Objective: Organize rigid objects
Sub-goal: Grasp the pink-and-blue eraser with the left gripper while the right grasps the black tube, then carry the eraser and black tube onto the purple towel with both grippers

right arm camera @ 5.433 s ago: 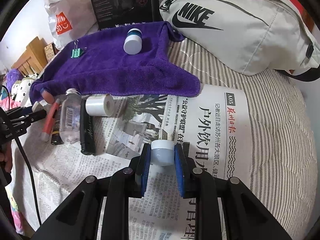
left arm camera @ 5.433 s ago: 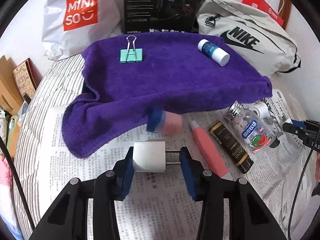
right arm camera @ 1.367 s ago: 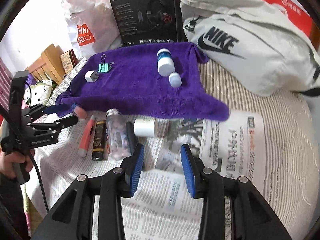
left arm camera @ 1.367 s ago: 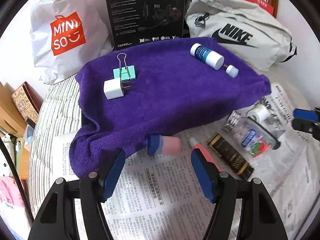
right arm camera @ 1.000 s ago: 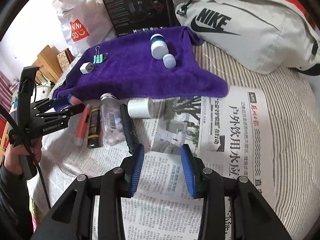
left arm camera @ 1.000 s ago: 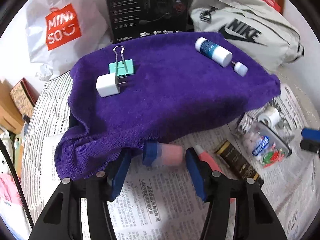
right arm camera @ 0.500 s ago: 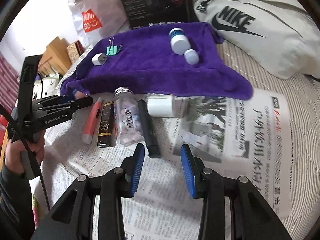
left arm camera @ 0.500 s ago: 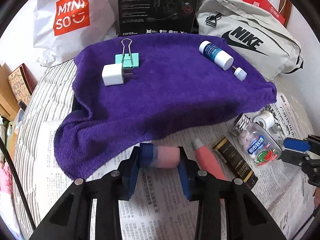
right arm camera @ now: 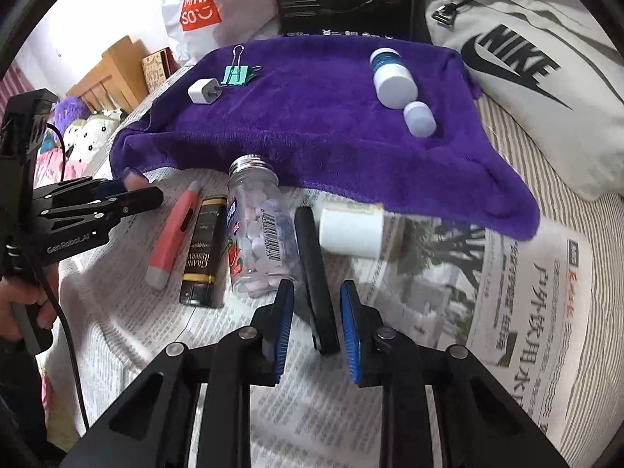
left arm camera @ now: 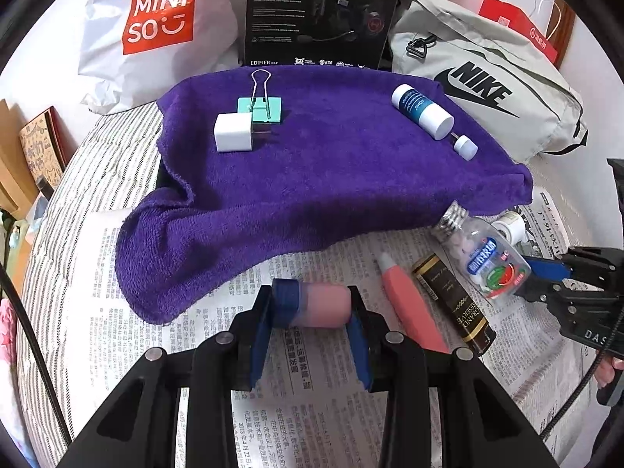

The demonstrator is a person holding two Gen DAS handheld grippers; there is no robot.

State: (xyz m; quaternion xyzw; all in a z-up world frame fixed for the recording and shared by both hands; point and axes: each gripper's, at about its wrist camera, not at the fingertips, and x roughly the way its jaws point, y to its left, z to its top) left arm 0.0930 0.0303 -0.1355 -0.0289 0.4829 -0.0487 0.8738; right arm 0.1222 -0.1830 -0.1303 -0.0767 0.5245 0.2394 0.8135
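The left gripper (left arm camera: 311,318) is clamped on one pink cylinder with a blue end (left arm camera: 312,306), held crosswise between its pads just in front of the near edge of the purple towel (left arm camera: 312,179), over the newspaper (left arm camera: 304,401). The right gripper (right arm camera: 314,321) has its jaws apart, straddling the near end of one black stick-shaped object (right arm camera: 314,273) without visibly pressing it.

On the newspaper, five loose items lie side by side in a row: one coral-pink tube (right arm camera: 173,232), one black and gold box (right arm camera: 202,251), one clear bottle of pills with a silver cap (right arm camera: 255,236), the black stick, and one white roll (right arm camera: 351,232) touching the towel's edge. In the left wrist view the coral tube (left arm camera: 409,308) lies just beside the held cylinder, then the box (left arm camera: 454,308) and the pill bottle (left arm camera: 483,253).

Four things rest on the towel, in two pairs. At the left, one white charger plug (left arm camera: 233,132) touches one teal binder clip (left arm camera: 260,107). At the right, one blue and white bottle (left arm camera: 423,111) lies on its side with one small white cap (left arm camera: 466,147) just beside its end.

Behind the towel stand one Miniso bag (left arm camera: 160,27), one black headset box (left arm camera: 323,15) and one grey Nike bag (left arm camera: 487,82).
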